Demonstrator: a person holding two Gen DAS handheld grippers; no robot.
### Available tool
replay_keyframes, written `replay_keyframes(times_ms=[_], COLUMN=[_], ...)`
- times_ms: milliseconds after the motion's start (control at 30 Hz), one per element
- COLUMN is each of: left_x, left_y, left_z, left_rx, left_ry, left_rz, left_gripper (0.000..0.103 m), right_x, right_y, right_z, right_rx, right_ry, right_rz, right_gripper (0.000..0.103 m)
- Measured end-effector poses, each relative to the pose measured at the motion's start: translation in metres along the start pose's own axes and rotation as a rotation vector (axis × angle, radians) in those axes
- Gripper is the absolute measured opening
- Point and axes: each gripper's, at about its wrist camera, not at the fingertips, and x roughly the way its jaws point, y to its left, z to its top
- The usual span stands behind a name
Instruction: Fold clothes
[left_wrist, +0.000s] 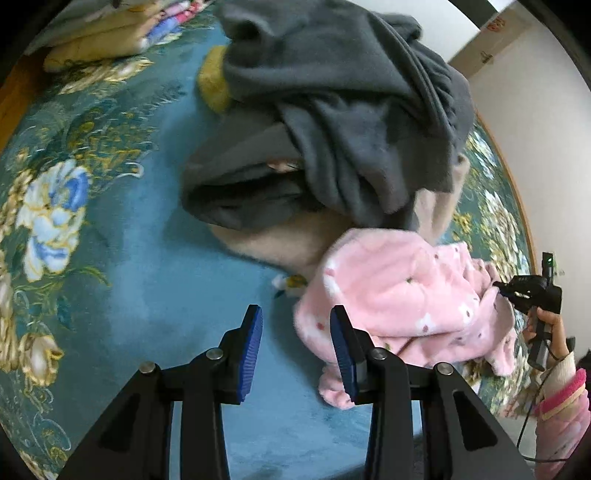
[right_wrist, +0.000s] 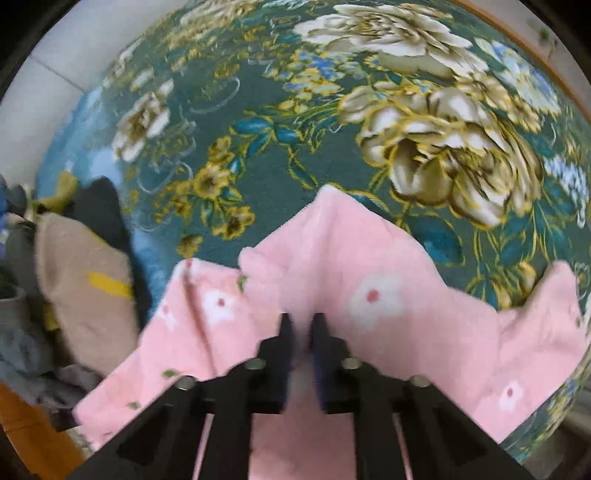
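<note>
Right tool (right_wrist: 302, 328) pinching pink floral fleece garment (right_wrist: 369, 295) above floral carpet (right_wrist: 295, 147); left tool (left_wrist: 295, 347) spread, empty, beside grey clothes pile (left_wrist: 332, 110).

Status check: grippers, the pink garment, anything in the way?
Left gripper open, empty. Right gripper shut on pink garment, lifting its edge. Grey clothes pile close behind it.

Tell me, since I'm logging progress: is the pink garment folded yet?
Not folded. The pink garment lies bunched on the carpet, one edge pinched in the right gripper; the left gripper is open, empty.
</note>
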Motion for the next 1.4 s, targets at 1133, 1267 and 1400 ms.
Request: replay_keyframes(times_ms=[1133,1267,1400], left_x=[0.123,0.142,0.146], left_y=[-0.081,-0.105,-0.105], left_z=[-0.095,-0.102,-0.099], left_rx=[0.204,0.312,0.251], left_ry=[0.332,0.316,0.312], left_rz=[-0.081,-0.014,-0.040], left_gripper=[0.056,0.056,0.055], right_x=[-0.112,-0.111,-0.108], right_y=[-0.154,-0.151,-0.153], right_z=[-0.156,-0.159,-0.166], right_rx=[0.434,0.415,0.409], right_ry=[-0.226,-0.216,-0.198], right_rz=[0.364,0.359,0.358], right_gripper=[0.005,0.005,0.005])
